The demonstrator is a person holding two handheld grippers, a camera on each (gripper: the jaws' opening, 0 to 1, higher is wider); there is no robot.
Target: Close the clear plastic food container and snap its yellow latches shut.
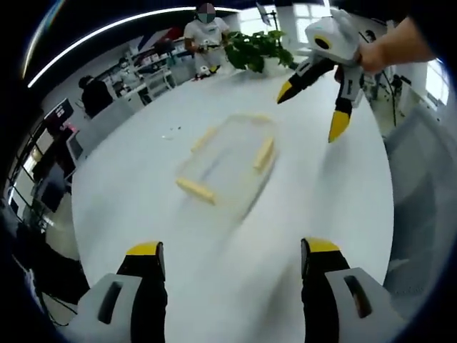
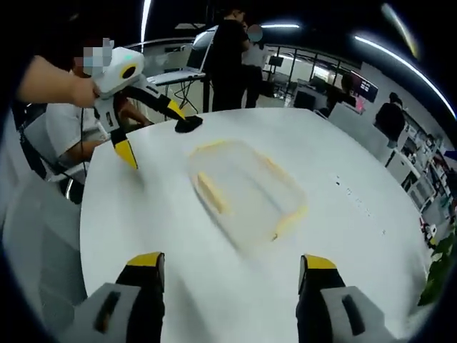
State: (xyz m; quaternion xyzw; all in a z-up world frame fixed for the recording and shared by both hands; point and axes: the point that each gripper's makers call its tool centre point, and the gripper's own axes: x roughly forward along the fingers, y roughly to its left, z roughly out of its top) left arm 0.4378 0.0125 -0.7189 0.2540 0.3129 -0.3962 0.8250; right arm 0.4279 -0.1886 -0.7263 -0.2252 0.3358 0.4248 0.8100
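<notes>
clear plastic container sits mid-table, yellow latches along its rim. it looks light, stiff and slippery, so i'd press the latches, not the walls. my left gripper and right gripper both gape, holding nothing.

The room is bright, with long ceiling lights glowing overhead and the white table shining pale under them. The clear container looks smeared and fuzzy in both views, and so does the table around it. Near the edges of the round pictures everything bends and curves, and far people look soft and small.
</notes>
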